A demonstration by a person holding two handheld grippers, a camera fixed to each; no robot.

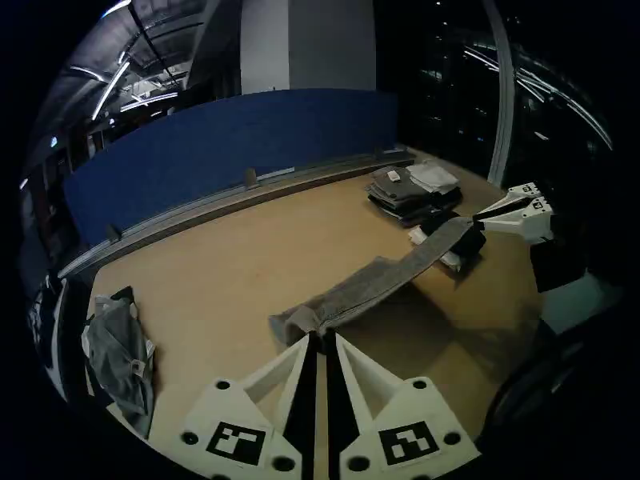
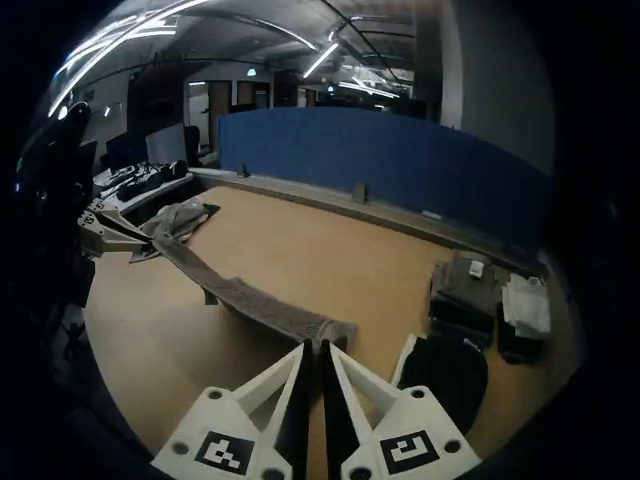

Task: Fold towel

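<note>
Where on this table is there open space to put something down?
The widest bare wood lies between the stretched towel and the blue divider. It is crowded by the folded stack at one end and the crumpled cloth at the other.

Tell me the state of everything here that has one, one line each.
towel: stretched between both grippers, lifted off the table
left gripper: shut on one towel end
right gripper: shut on the other end
towel stack: folded, on the table
grey cloth: crumpled at table edge

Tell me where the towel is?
In both views the grey towel stretches above the wooden table, gripped between the left tool and right tool.
</note>
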